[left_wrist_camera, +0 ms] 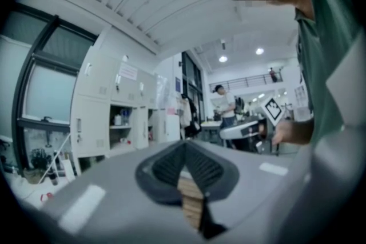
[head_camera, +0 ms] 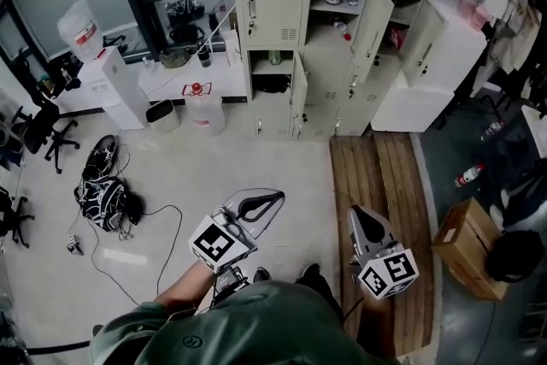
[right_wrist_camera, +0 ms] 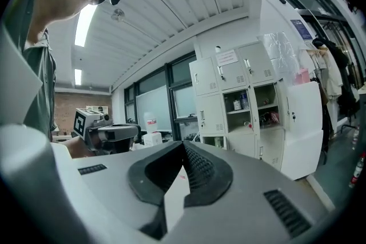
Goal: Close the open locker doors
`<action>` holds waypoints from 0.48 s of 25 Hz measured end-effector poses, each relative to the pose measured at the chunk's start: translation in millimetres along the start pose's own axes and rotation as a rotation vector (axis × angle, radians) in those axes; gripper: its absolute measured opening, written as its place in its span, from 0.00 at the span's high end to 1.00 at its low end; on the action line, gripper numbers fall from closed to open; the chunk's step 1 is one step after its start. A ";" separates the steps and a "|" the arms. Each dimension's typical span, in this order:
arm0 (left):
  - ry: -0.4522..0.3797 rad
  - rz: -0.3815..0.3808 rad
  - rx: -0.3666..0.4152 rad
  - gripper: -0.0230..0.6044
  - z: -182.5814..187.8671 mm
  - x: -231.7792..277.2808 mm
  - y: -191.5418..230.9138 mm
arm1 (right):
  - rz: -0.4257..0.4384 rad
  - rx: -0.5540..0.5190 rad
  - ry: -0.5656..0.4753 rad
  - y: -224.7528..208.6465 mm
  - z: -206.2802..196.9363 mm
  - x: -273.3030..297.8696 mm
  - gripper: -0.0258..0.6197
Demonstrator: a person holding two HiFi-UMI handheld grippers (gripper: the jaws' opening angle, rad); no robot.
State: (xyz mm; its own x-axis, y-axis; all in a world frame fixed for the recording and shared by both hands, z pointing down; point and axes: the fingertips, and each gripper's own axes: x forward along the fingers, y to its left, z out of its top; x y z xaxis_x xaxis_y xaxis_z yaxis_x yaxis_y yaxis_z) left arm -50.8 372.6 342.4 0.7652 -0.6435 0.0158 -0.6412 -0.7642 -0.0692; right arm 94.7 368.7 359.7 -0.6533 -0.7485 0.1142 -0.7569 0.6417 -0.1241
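Lockers (head_camera: 273,4) stand well apart from both grippers. Three tall upright doors are swung out toward the room: a low one (head_camera: 298,91), a middle one (head_camera: 373,20) and a right one (head_camera: 444,43). The left gripper (head_camera: 272,201) and right gripper (head_camera: 363,216) are clenched on nothing, tips meeting.

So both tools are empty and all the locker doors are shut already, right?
No, not all shut. The head view shows several locker doors hanging open, with shelves showing inside. The rest is right: the left tool and the right tool are both empty.
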 end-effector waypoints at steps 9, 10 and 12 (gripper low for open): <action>0.026 0.108 -0.023 0.97 -3.1 61.9 32.9 | 0.123 -0.003 0.020 -64.2 11.3 49.5 0.95; 0.025 0.120 -0.021 0.97 -1.2 71.3 37.4 | 0.137 -0.006 0.016 -73.3 16.0 56.0 0.95; 0.024 0.139 -0.004 0.97 1.8 90.2 47.1 | 0.162 -0.005 0.007 -91.3 22.9 68.7 0.95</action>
State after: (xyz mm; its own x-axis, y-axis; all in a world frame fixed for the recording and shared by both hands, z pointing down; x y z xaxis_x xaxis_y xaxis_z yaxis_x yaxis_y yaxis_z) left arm -11.9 278.6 338.8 0.6676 -0.7439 0.0302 -0.7412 -0.6679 -0.0680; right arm 119.4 254.8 356.3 -0.7668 -0.6340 0.1004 -0.6418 0.7546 -0.1365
